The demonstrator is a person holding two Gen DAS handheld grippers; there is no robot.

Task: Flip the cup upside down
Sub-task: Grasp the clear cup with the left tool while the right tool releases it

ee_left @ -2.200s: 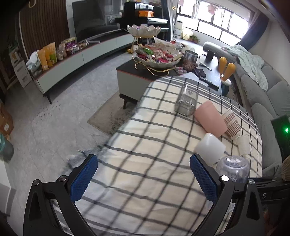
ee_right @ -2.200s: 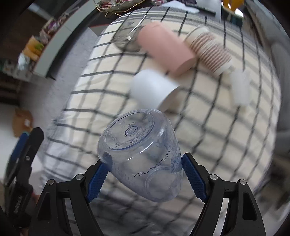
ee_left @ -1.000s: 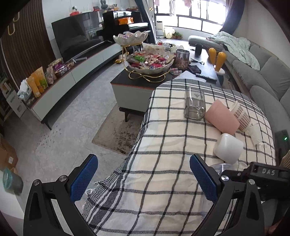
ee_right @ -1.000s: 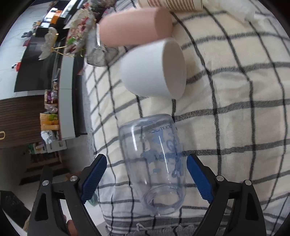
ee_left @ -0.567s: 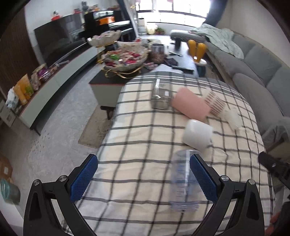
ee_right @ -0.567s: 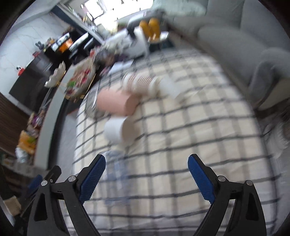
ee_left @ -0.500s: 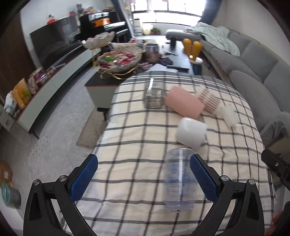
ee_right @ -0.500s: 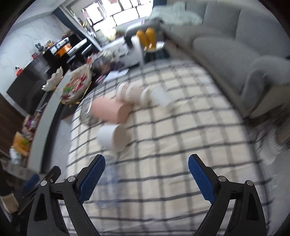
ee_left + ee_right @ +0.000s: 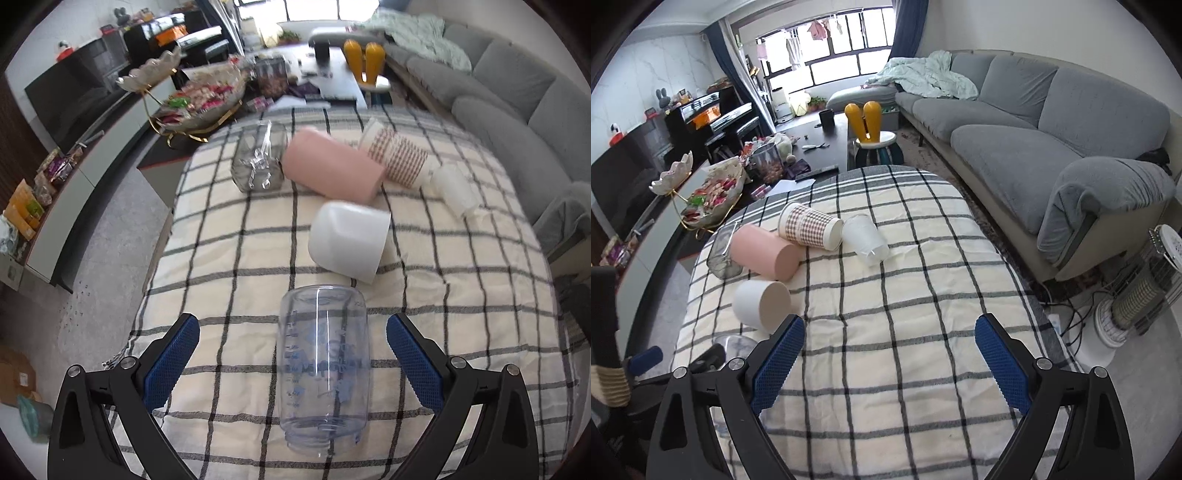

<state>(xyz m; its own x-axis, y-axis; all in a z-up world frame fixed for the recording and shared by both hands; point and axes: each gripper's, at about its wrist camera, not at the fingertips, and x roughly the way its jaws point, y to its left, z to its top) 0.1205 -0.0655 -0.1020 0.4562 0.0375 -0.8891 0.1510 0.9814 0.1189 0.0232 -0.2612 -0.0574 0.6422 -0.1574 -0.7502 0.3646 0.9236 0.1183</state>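
A clear plastic cup with blue markings (image 9: pixel 325 365) stands upside down on the checked cloth, base up, between the fingers of my open left gripper (image 9: pixel 293 360), with a gap on each side. In the right wrist view only its top (image 9: pixel 733 345) shows at the lower left, behind my finger. My right gripper (image 9: pixel 888 363) is open and empty above the cloth, to the right of the cup.
A white cup (image 9: pixel 349 242), a pink cup (image 9: pixel 332 170), a patterned paper cup (image 9: pixel 397 157), a small clear cup (image 9: pixel 452 188) and a glass jar (image 9: pixel 260 162) lie on their sides further back. The table edge (image 9: pixel 155 273) drops to the floor on the left. A grey sofa (image 9: pixel 1052 147) stands at right.
My right gripper let go of the clear cup, which now stands upside down, and pulled back to the right. My left gripper moved in around the cup.
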